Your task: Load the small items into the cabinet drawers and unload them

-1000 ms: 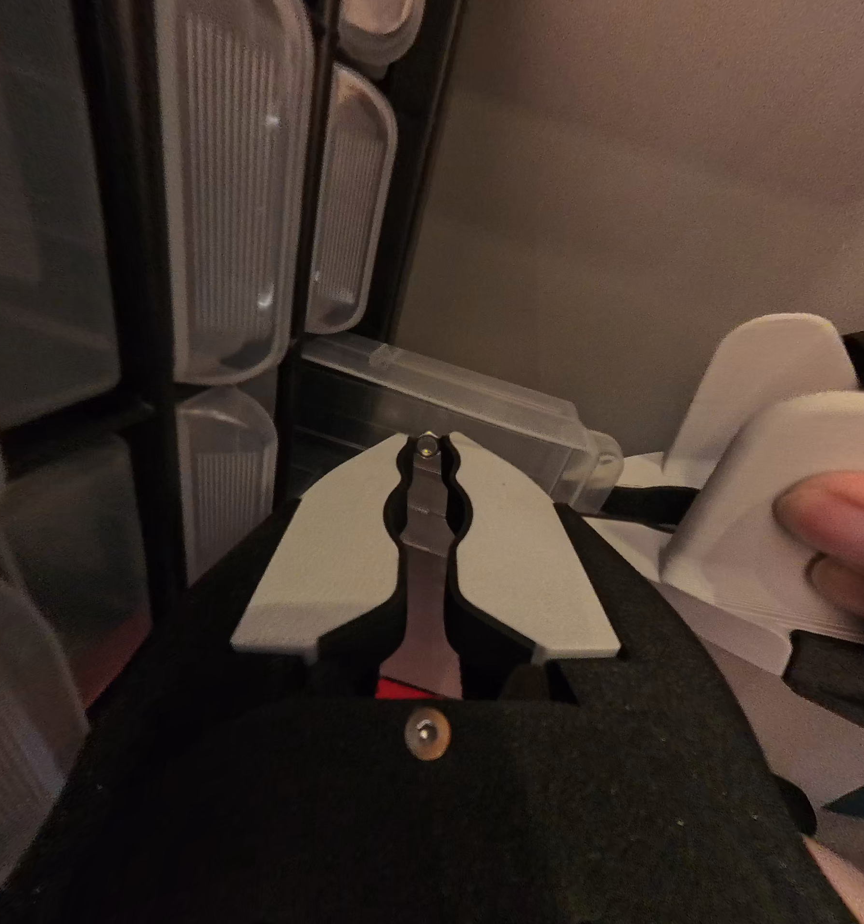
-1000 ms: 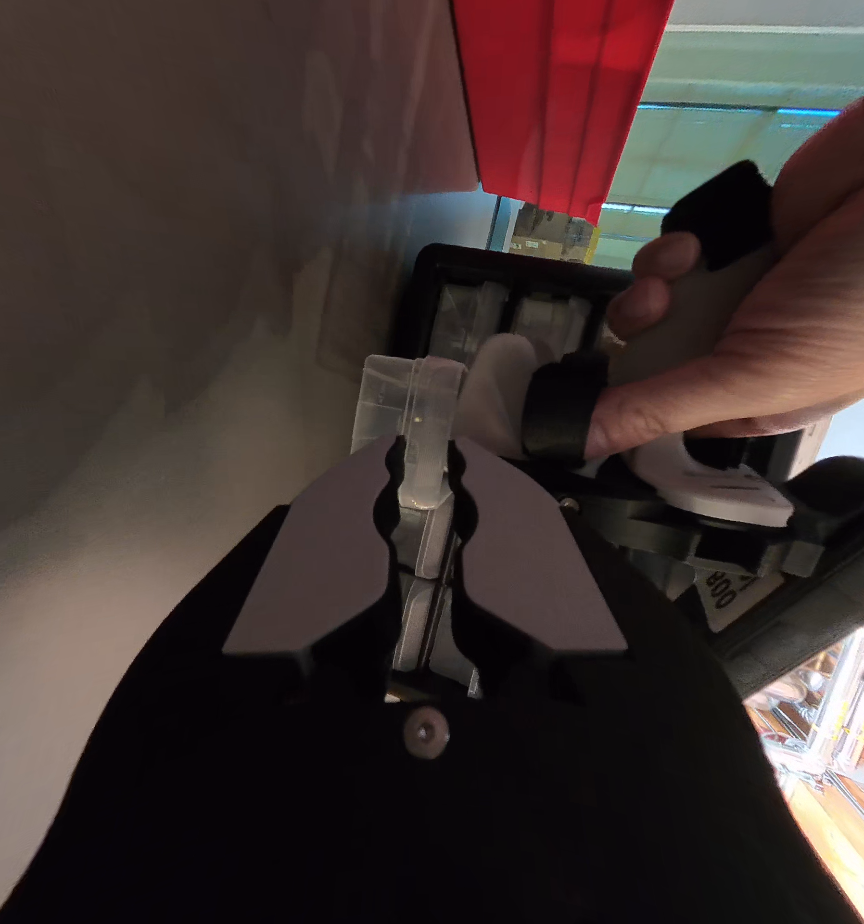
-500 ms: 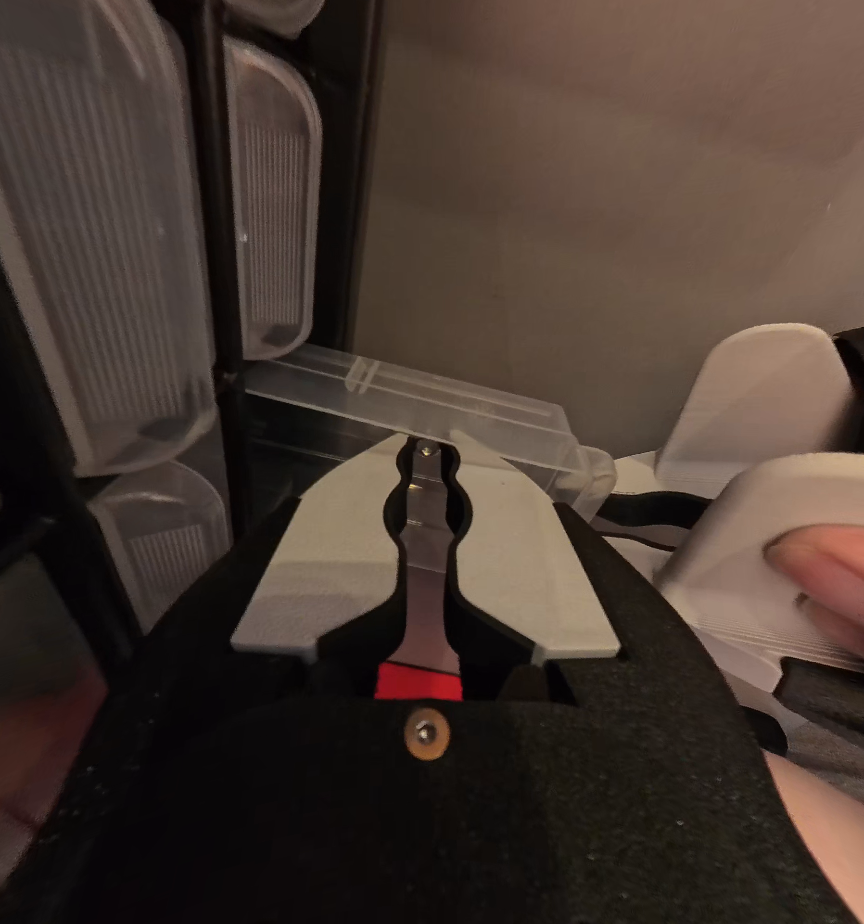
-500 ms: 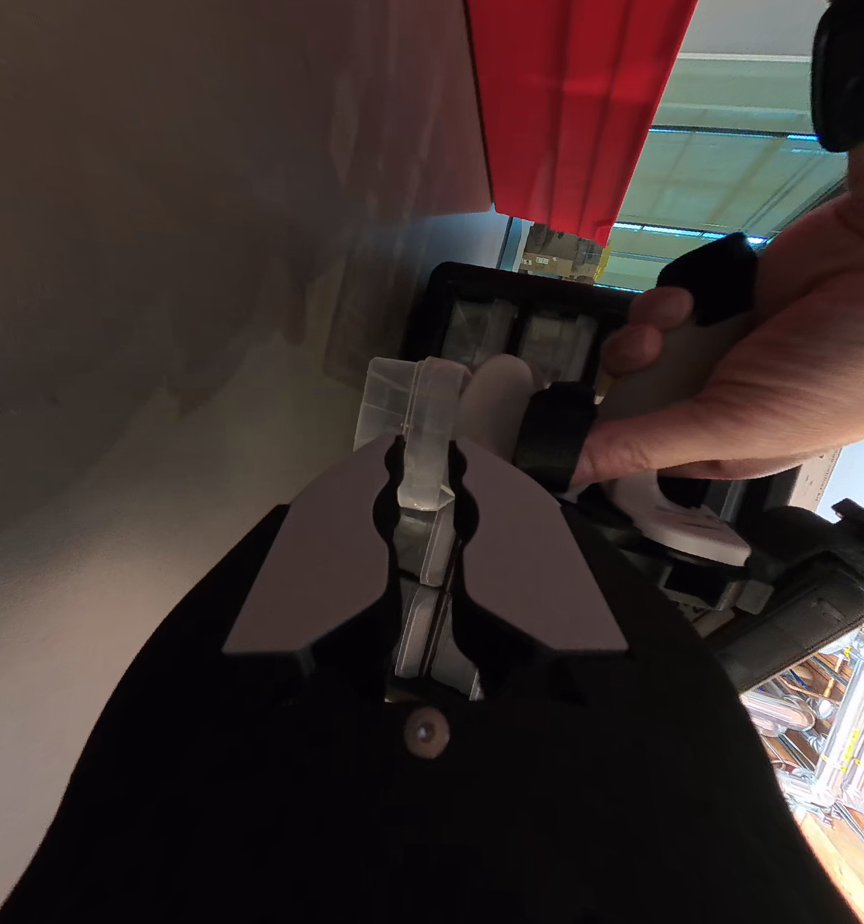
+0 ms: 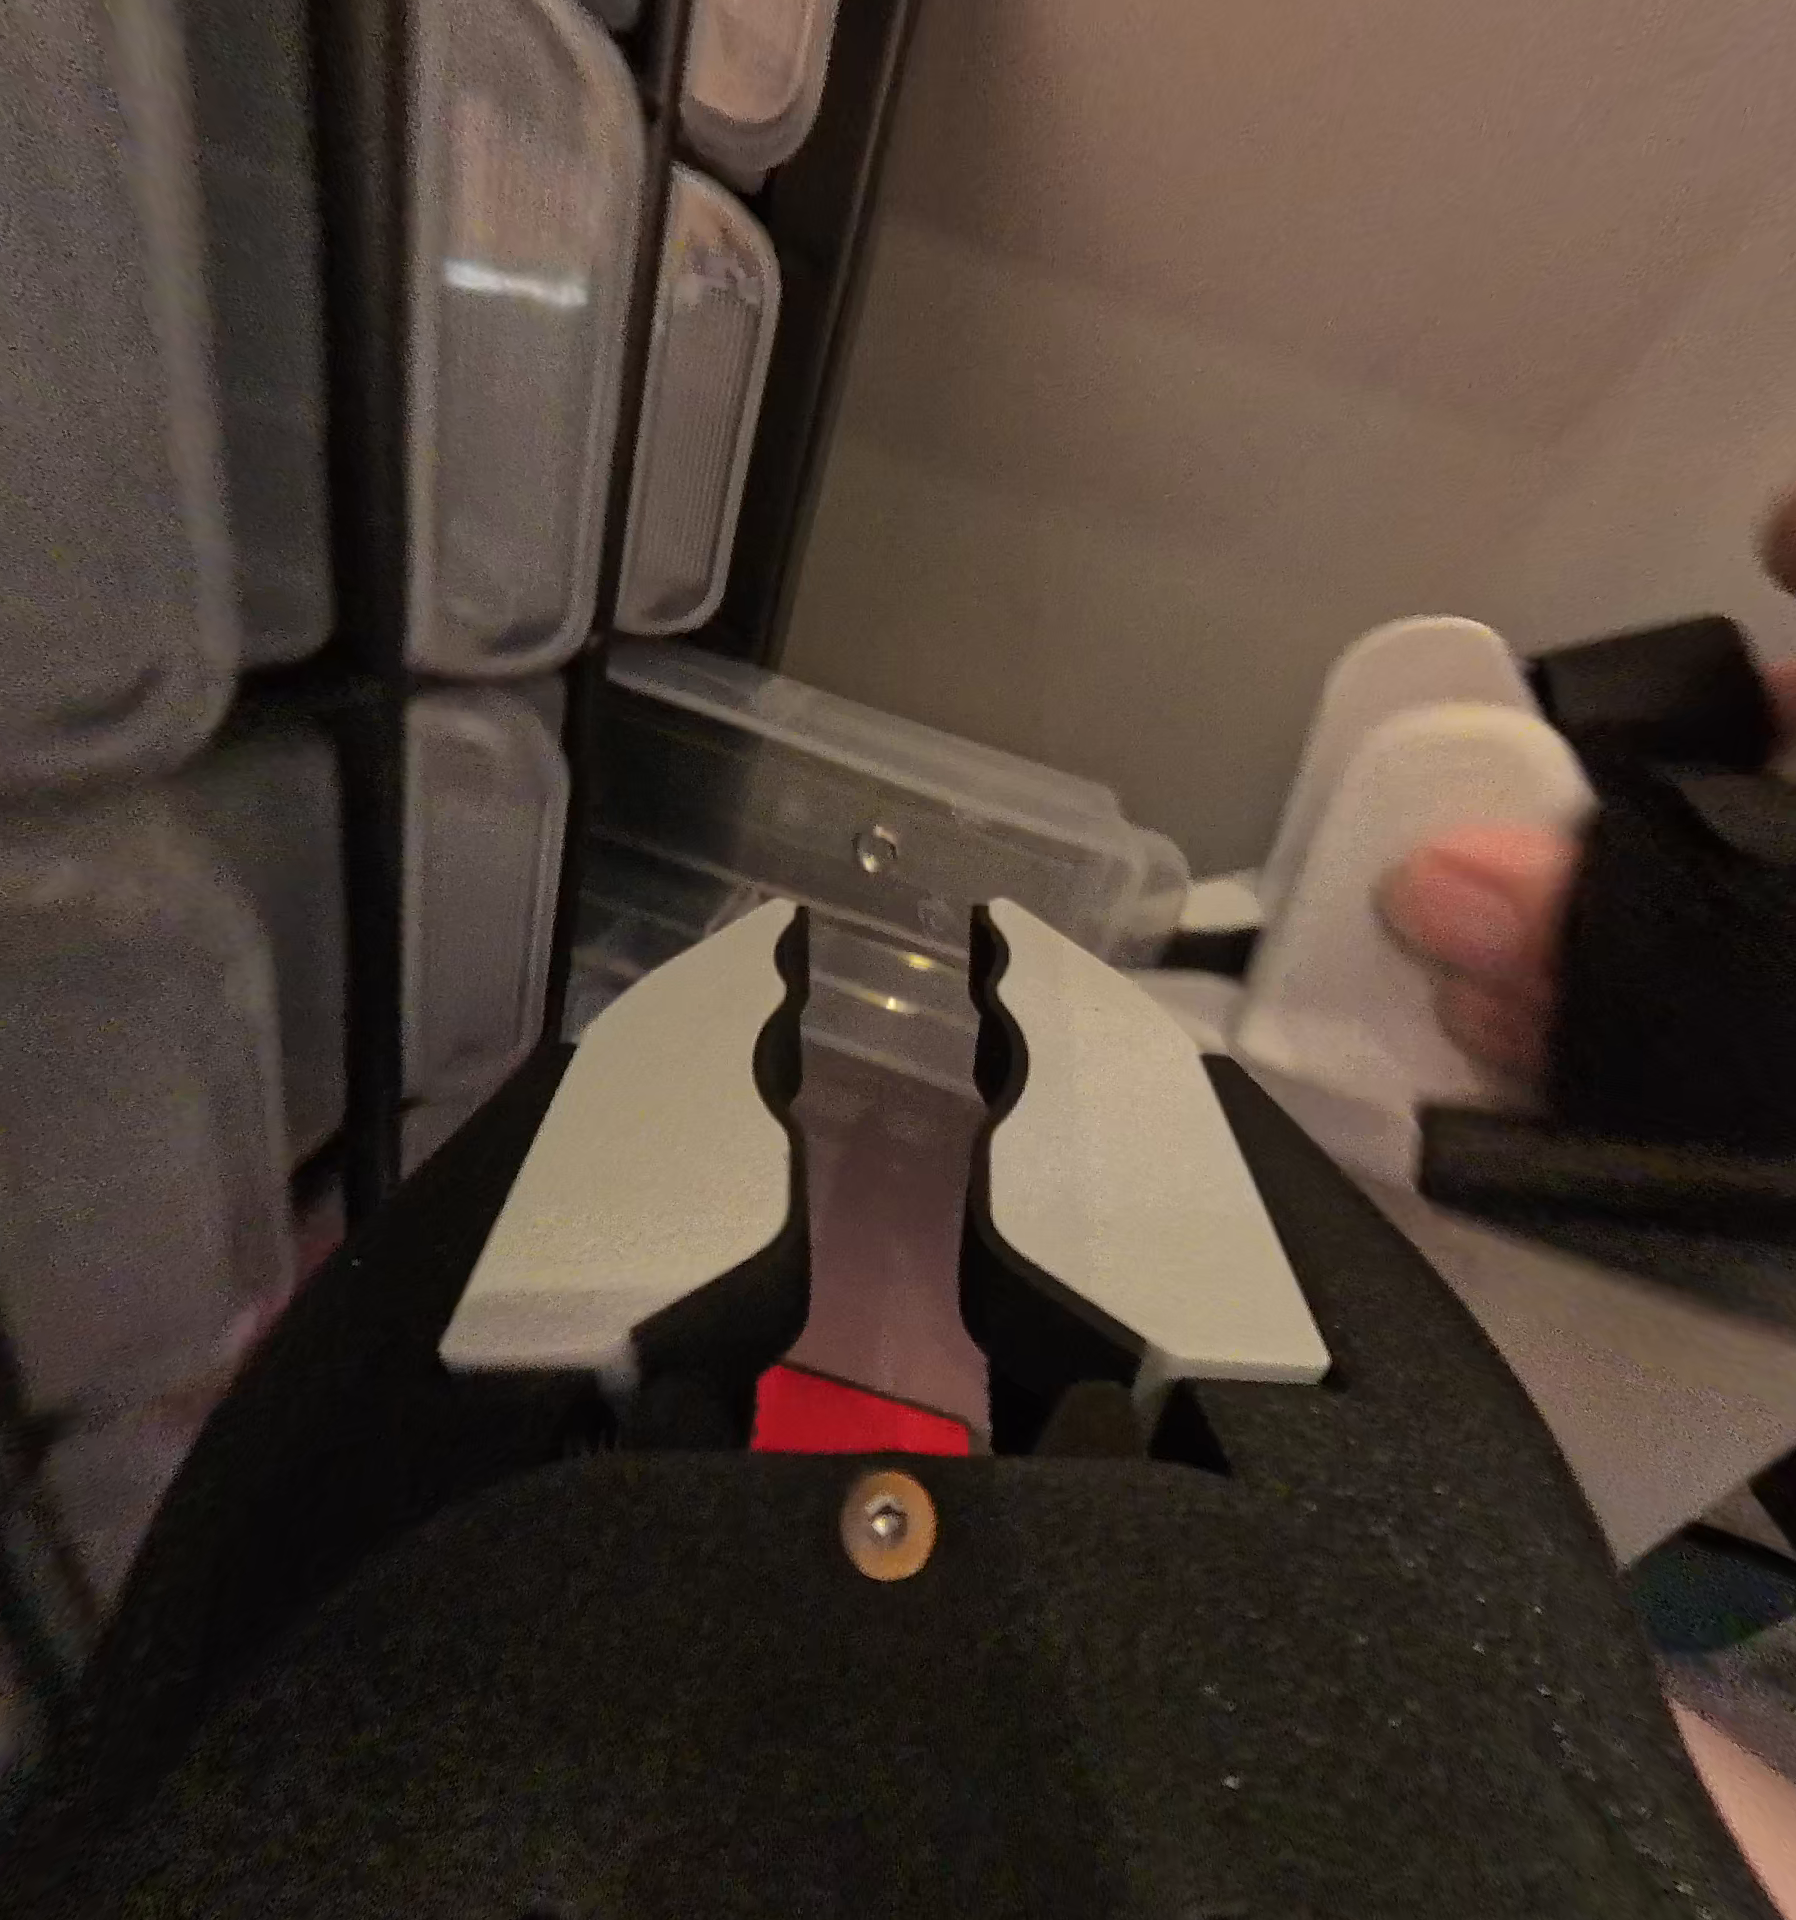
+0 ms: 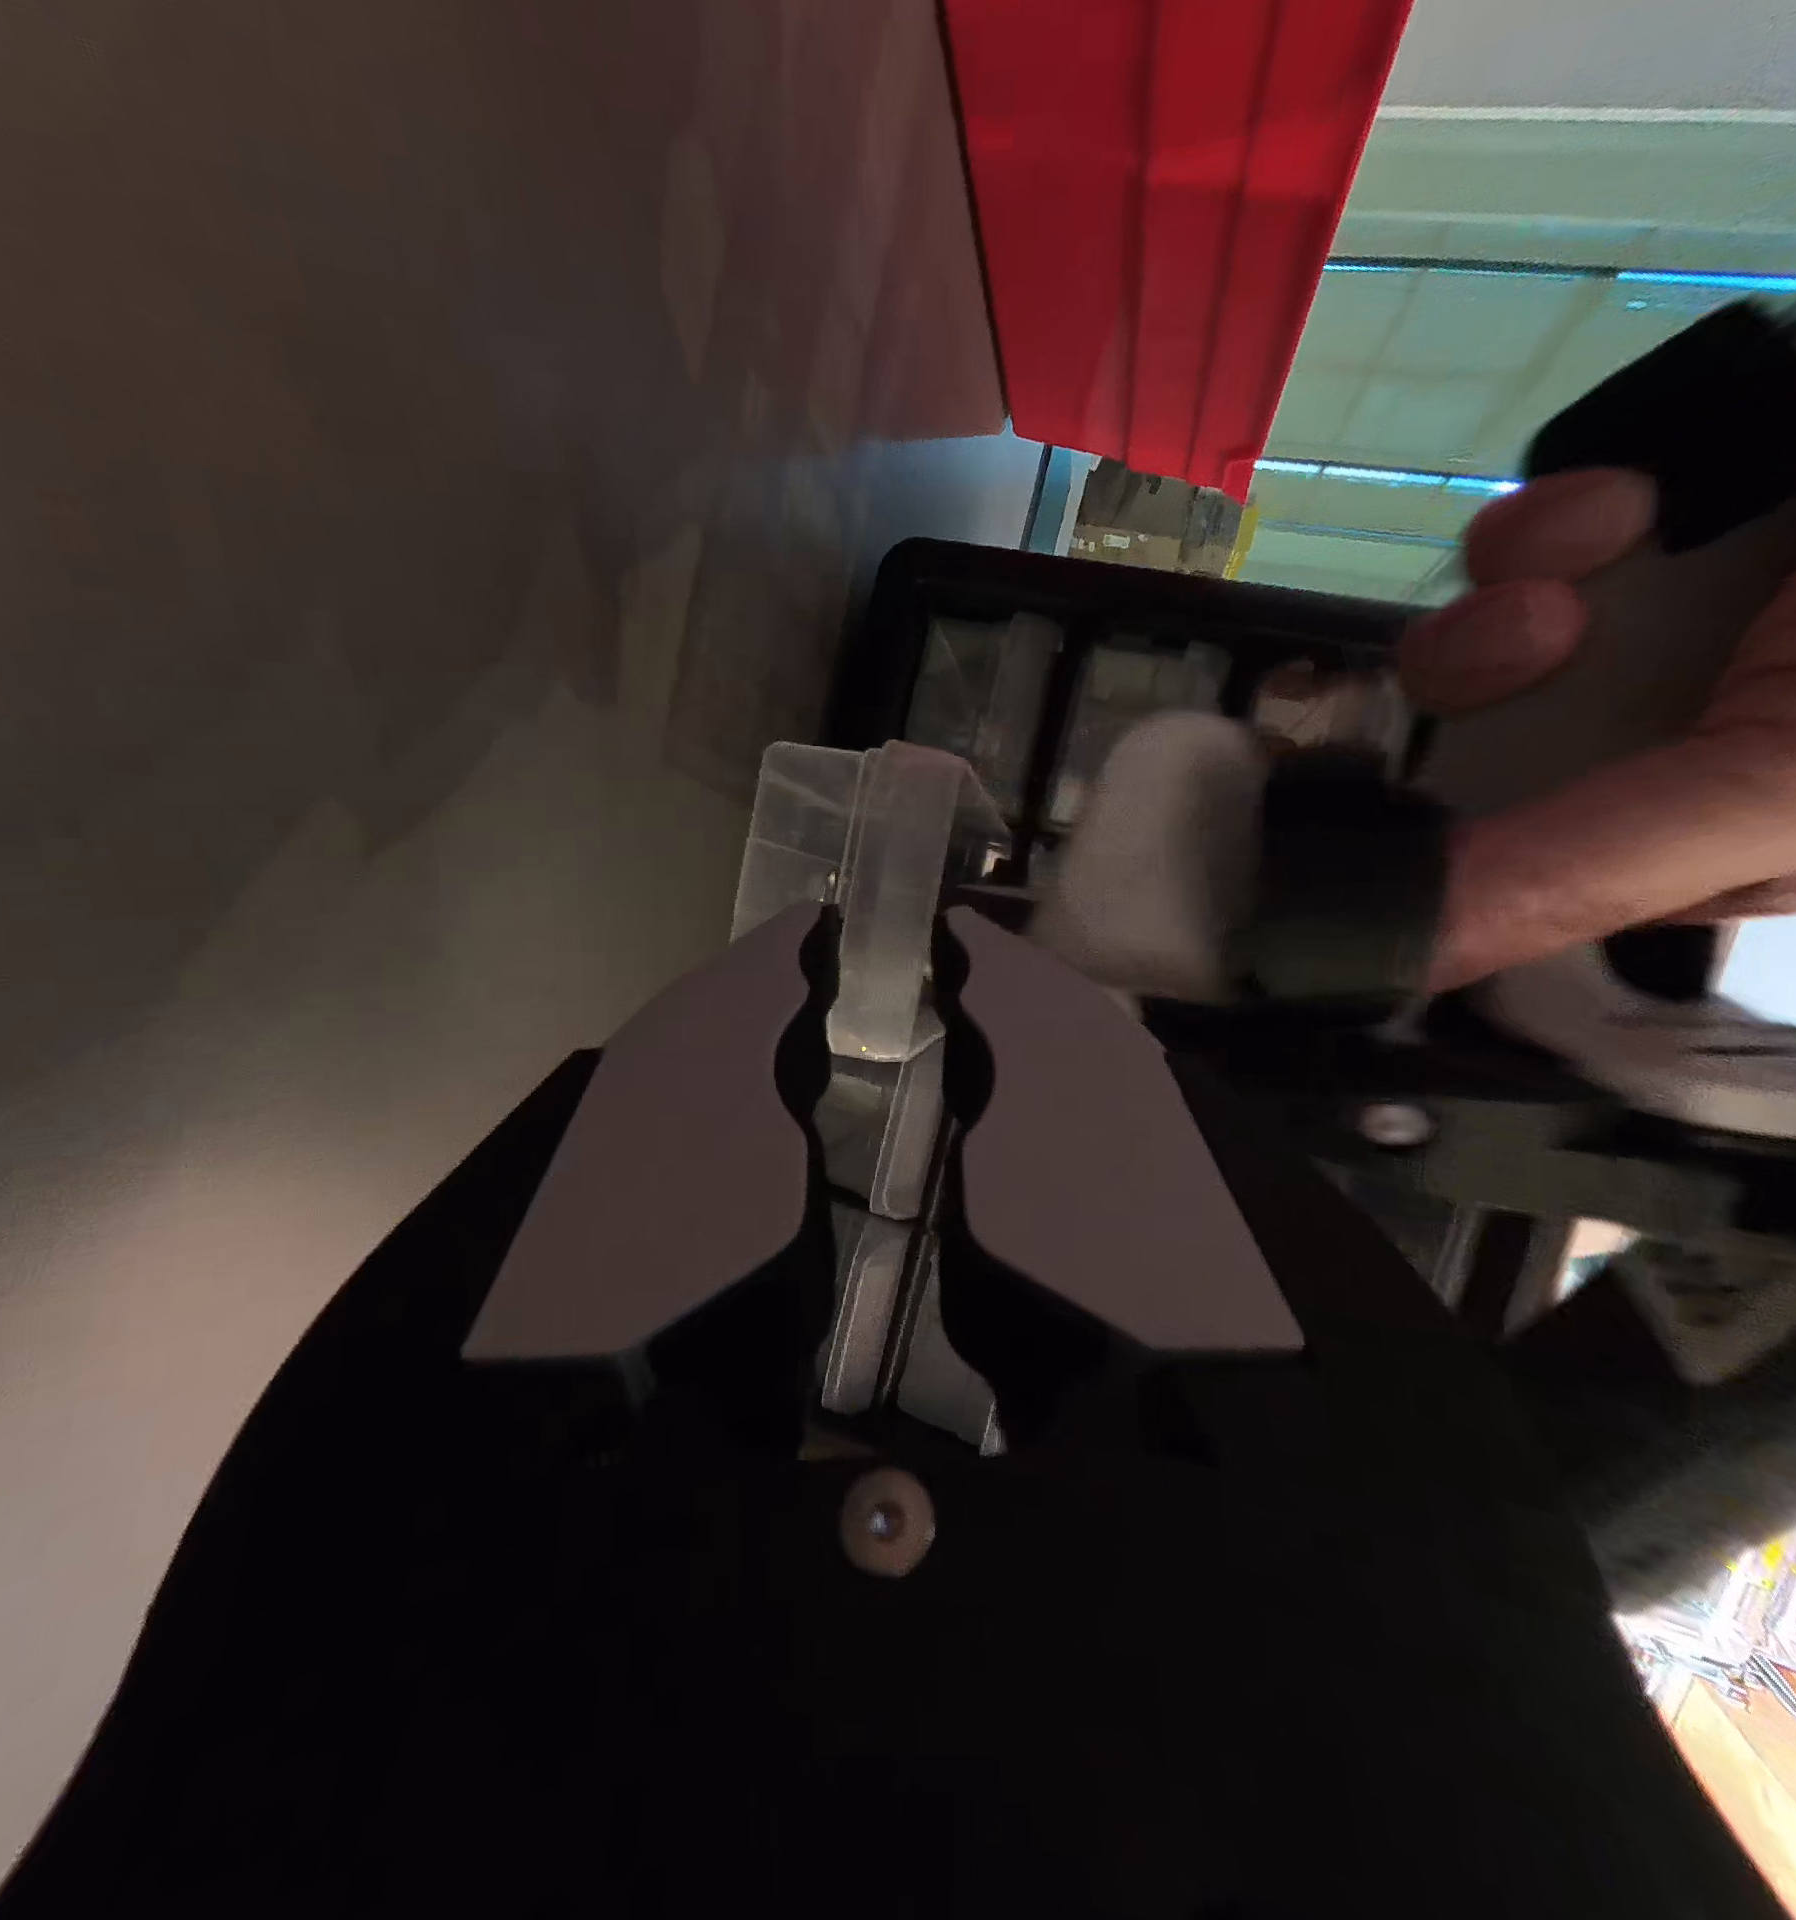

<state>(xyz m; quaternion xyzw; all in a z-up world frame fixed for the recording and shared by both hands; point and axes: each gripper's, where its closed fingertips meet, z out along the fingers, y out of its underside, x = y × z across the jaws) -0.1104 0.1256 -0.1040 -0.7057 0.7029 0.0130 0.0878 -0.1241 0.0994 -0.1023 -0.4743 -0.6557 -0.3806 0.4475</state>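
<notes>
A black cabinet (image 5: 374,935) with clear plastic drawers fills the left of the left wrist view. One clear drawer (image 5: 977,800) is pulled out toward the right. My left gripper (image 5: 886,914) is open just in front of this drawer. A small shiny metal piece (image 5: 876,850) sits just beyond its tips, over the drawer, free of the fingers. My right gripper (image 6: 883,920) is shut on the drawer's clear front handle (image 6: 889,831). The cabinet (image 6: 1133,582) lies behind it. The right gripper's white fingers (image 5: 1413,831) show at the drawer's outer end.
A plain beige wall (image 5: 1289,364) stands behind the drawer. A red panel (image 6: 1164,208) hangs above the cabinet in the right wrist view. A hand (image 6: 1652,790) holding the left gripper, whose white finger (image 6: 1164,831) is blurred, crowds the right side. Closed drawers (image 5: 520,416) line the cabinet front. The cabinet (image 6: 1133,582) lies around 10 centimetres away from my left fingertips.
My left gripper has opened and let go of the small metal piece, which now sits ahead of the tips over the drawer. The right gripper keeps its hold on the drawer handle.
</notes>
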